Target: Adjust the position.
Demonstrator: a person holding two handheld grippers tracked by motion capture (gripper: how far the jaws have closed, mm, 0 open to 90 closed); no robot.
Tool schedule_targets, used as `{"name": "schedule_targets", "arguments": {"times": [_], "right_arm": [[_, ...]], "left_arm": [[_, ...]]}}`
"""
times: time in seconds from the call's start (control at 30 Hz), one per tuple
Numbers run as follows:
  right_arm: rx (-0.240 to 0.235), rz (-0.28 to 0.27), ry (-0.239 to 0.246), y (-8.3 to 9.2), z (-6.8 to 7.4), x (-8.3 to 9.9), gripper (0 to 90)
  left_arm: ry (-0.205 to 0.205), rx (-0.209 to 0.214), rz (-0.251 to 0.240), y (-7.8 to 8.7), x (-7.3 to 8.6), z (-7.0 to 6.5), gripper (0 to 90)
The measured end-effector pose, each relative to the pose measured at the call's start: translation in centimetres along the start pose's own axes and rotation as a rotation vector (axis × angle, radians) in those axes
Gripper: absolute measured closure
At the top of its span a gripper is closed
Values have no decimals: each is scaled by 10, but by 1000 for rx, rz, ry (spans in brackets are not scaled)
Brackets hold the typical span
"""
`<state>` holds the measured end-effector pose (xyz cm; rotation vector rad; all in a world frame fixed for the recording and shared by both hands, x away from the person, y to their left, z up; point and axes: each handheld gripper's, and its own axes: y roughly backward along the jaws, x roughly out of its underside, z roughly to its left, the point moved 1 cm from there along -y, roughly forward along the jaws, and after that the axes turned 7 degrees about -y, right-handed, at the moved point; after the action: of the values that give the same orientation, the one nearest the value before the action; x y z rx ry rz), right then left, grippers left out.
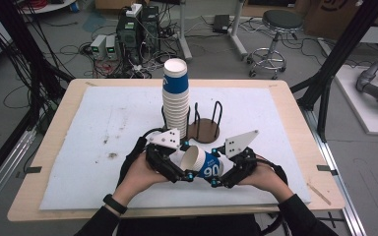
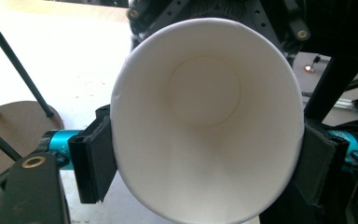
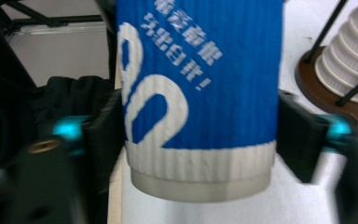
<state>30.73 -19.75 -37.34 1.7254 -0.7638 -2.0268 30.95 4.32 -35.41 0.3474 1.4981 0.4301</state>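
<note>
A blue-and-white paper cup (image 1: 205, 164) lies on its side in the air between both grippers, just above the white mat. My left gripper (image 1: 187, 161) is shut on its rim end; in the left gripper view the pads (image 2: 95, 163) press the open mouth (image 2: 205, 121) into an oval. My right gripper (image 1: 217, 166) is shut on the base end, and in the right gripper view its pads (image 3: 298, 140) clamp the blue ribbed wall (image 3: 200, 93). A tall stack of matching cups (image 1: 175, 98) stands behind, in a brown wire-post holder (image 1: 204, 132).
A white mat (image 1: 103, 128) covers most of the wooden table (image 1: 69, 98). The holder's free slot with black posts (image 1: 217, 115) is just right of the stack. Beyond the table's far edge are computers, cables and a stool (image 1: 275, 29) on the floor.
</note>
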Motion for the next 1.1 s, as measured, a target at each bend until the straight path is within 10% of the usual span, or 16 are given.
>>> {"name": "schedule_targets", "arguments": {"times": [0.23, 0.53, 0.8, 1.1], "right_arm": [[-23, -119, -40, 8, -6, 4, 301], [-62, -230, -74, 13, -8, 4, 301], [-50, -235, -76, 12, -8, 5, 300], [5, -166, -61, 11, -3, 1, 217]], "left_arm": [[35, -104, -184, 1, 1, -1, 69], [143, -31, -349, -1, 5, 6, 69], [111, -13, -345, 0, 3, 6, 203], [29, -28, -185, 2, -9, 3, 219]]}}
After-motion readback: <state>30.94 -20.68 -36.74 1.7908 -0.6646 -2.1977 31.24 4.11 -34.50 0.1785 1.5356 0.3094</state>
